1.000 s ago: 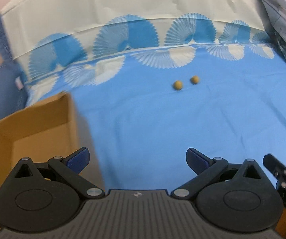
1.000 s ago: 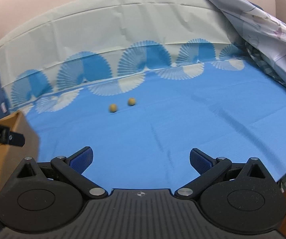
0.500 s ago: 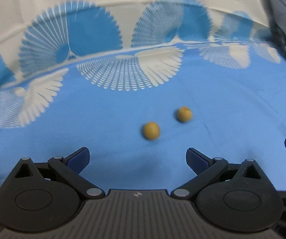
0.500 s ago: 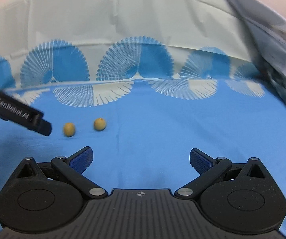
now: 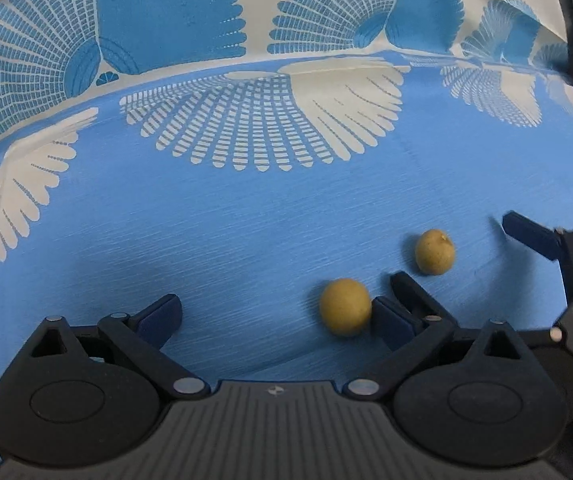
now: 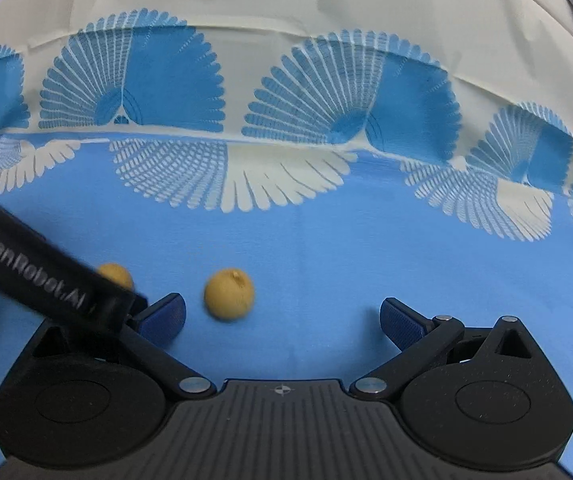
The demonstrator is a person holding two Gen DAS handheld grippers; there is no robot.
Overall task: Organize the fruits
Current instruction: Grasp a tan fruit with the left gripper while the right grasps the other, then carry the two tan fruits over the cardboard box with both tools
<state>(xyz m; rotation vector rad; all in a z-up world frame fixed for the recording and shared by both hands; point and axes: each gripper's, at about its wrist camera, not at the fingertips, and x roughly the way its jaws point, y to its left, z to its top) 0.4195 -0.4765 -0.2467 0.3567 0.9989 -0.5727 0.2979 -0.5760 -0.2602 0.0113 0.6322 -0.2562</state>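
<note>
trouble is most likely in the left wrist view: the left gripper (image 5: 274,316) has its jaws released and wide, and the near fruit (image 5: 344,306), a small round yellow-brown one, sits not centred but right against the inner face of the right-hand fingertip (image 5: 392,322). closing from here could, i judge, nudge it sideways so that it rolls over the smooth cloth instead of seating between the pads. the far fruit (image 5: 434,251) lies just beyond that same finger, near enough that a shove on 1 fruit might knock the other. the right gripper (image 5: 546,252) enters at the right edge, close by, so the 2 tools could clash over the same patch. the surface is a blue bedsheet (image 5: 246,240) with pale fan-shaped motifs, soft and probably yielding under pressure.

right wrist view: the right gripper (image 6: 282,316) also stands released, nothing between its fingers. the far fruit (image 6: 229,294) lies just ahead of the gap, nearer the left fingertip (image 6: 164,316), so it is off-centre here too. the near fruit (image 6: 115,276) is partly hidden behind the black body of the left gripper (image 6: 46,280), which crosses the lower left and overlaps this gripper's left finger; whether they touch i cannot tell. beyond the sheet rises a cream band with blue fans (image 6: 326,60), and a darker fabric shows at the upper right corner. no container for the fruits is visible in either view.
</note>
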